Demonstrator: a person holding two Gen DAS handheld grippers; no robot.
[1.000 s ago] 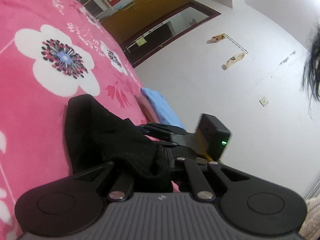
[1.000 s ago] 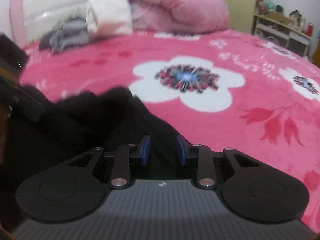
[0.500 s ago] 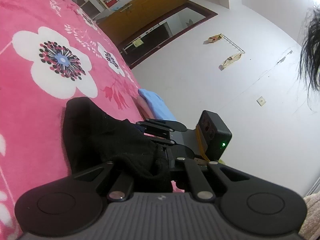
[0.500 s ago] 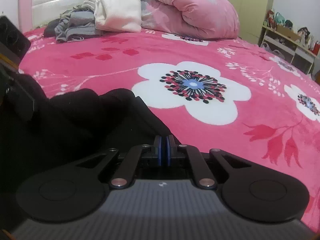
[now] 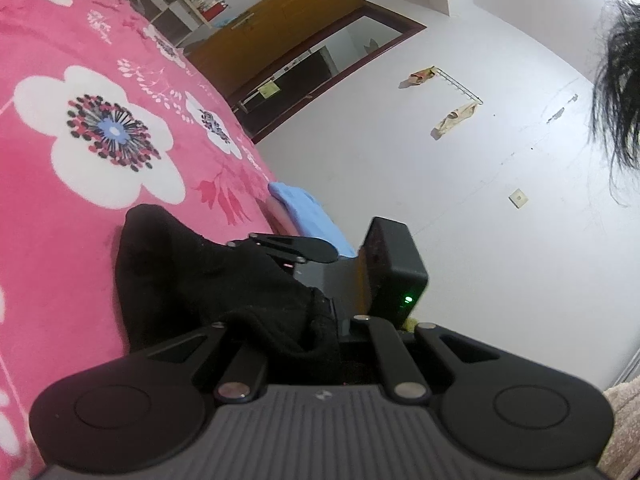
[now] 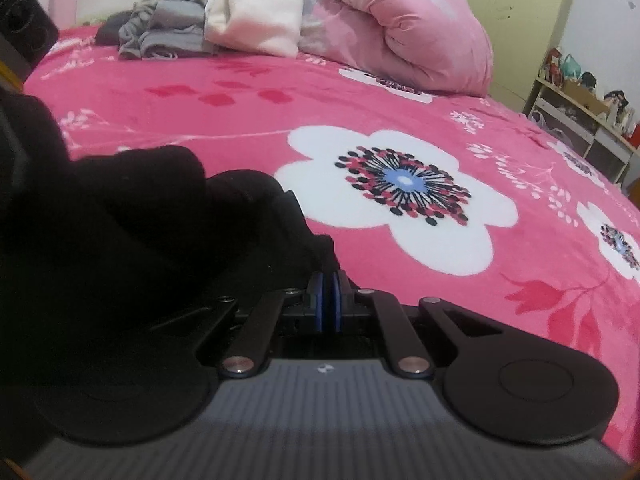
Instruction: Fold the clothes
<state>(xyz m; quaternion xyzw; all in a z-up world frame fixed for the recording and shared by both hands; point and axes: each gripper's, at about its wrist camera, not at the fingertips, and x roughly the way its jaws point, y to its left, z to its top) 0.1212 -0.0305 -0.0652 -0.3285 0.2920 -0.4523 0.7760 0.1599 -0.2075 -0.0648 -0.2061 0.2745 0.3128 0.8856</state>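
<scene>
Your right gripper (image 6: pixel 328 300) has its blue pads (image 6: pixel 318 300) drawn almost together, with only a thin dark sliver between them. The black garment (image 6: pixel 132 216) bunches up right against those pads, so I judge they are pinching an edge of it, though the cloth inside the gap is too dark to make out for certain.

Your left gripper (image 5: pixel 312 336) is harder to read: in the left wrist view the same black garment (image 5: pixel 208 276) drapes over the spot where the fingertips would be and hides them, so I cannot tell whether that one is clamped or slack. The cloth does rise toward it in a ridge, which suggests it is held there.

The garment sits at the near edge of the pink floral blanket (image 6: pixel 400 128), mounded and creased, not flat, with one rounded end lying on the blanket and the rest gathered toward the two tools, which sit close together. It shows no squared, tidy fold.

At the head of the bed a cream folded piece (image 6: pixel 256 12) rests beside a rumpled grey pile (image 6: pixel 164 32), and the pink duvet (image 6: pixel 400 28) is rolled up next to them. So at least one piece looks folded, the grey heap does not, and the black one in your tools is somewhere mid-handling; whether it is being gathered up or doubled over, this scene fits either
</scene>
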